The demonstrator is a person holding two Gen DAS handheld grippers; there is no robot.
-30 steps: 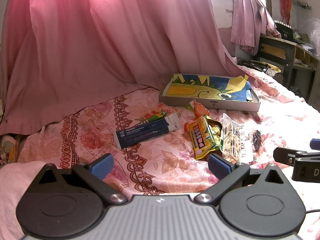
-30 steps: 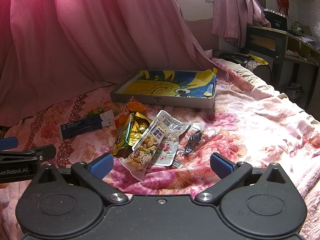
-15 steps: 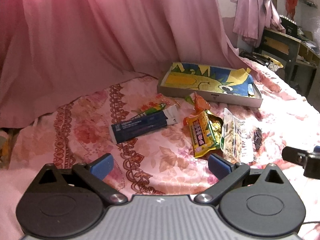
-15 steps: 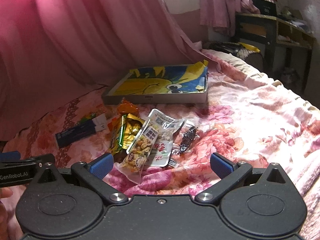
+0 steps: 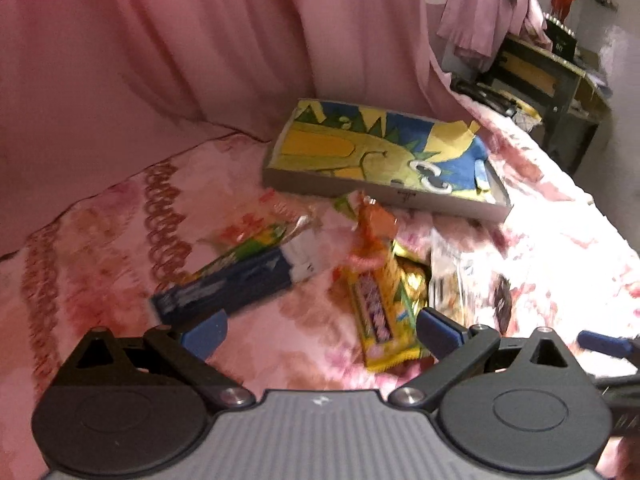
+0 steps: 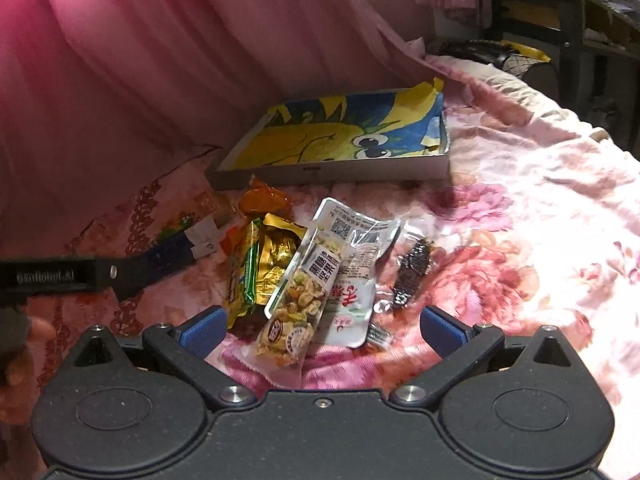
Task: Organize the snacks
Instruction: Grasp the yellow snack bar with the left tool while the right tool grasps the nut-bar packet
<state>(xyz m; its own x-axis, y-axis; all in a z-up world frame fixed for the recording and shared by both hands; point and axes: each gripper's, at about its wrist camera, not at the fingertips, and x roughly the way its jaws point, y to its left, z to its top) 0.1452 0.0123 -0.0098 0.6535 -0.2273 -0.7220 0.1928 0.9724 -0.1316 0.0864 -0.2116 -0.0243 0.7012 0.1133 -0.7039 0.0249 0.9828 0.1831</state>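
Closer to snacks [image 6: 316,264] than before; both grippers [image 5: 320,328] [image 6: 320,326] spread, empty. Left view blurred; far box [image 6: 332,168] unobstructed.

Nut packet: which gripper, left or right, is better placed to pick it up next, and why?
Probably the right. The nut packet lies directly ahead of the open right gripper, near its fingertips. The left gripper, also open, faces the yellow bar and blue box instead.
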